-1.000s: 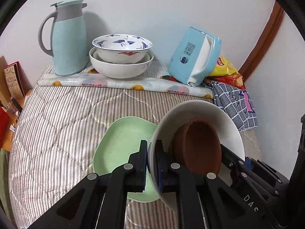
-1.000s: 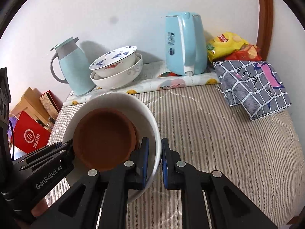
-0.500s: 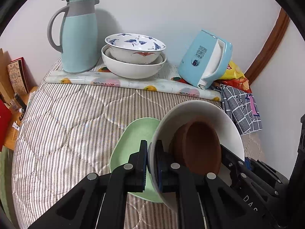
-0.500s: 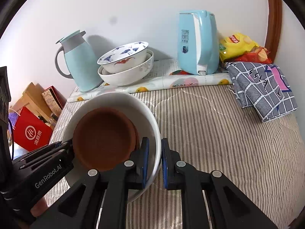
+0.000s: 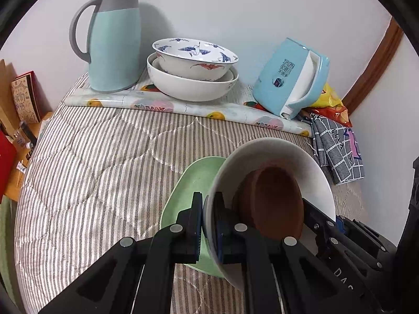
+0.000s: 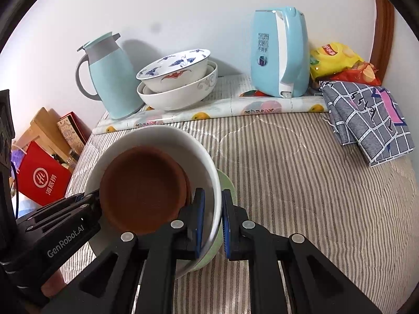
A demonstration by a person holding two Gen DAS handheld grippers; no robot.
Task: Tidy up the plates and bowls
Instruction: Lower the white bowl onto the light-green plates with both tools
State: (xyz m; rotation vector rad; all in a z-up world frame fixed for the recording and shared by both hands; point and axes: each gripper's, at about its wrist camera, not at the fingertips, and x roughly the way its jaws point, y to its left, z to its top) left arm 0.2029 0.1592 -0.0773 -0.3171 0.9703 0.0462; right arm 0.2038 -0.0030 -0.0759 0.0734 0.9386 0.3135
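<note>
Through my left wrist camera, my left gripper (image 5: 208, 218) sits low in the centre of the frame, clamped on the near rim of a white bowl (image 5: 277, 154), one finger outside the wall and one inside. A brown bowl (image 5: 272, 201) is nested in the white one, leaning toward its right side. Under and left of the white bowl lies a pale green plate (image 5: 188, 183) on the striped quilt (image 5: 91, 172). At the lower right, my right gripper (image 5: 322, 225) comes in, pinching the opposite rim. In the upper middle, a crane-painted bowl (image 5: 195, 57) is stacked in a larger white bowl (image 5: 191, 86), standing on a fruit-print mat (image 5: 183, 106) between a teal thermal jug (image 5: 115, 41) on the left and a light-blue kettle (image 5: 290, 78) on the right.

Through my right wrist camera, the right gripper (image 6: 211, 222) is closed on the white bowl's (image 6: 162, 136) right rim, low in the centre. The brown bowl (image 6: 141, 191) rests inside it. The green plate (image 6: 227, 185) peeks out beneath the rim. My left gripper (image 6: 89, 204) grips the far side at lower left. A checked cloth (image 6: 366, 120) lies at the right edge, with snack bags (image 6: 337, 62) above it.
</note>
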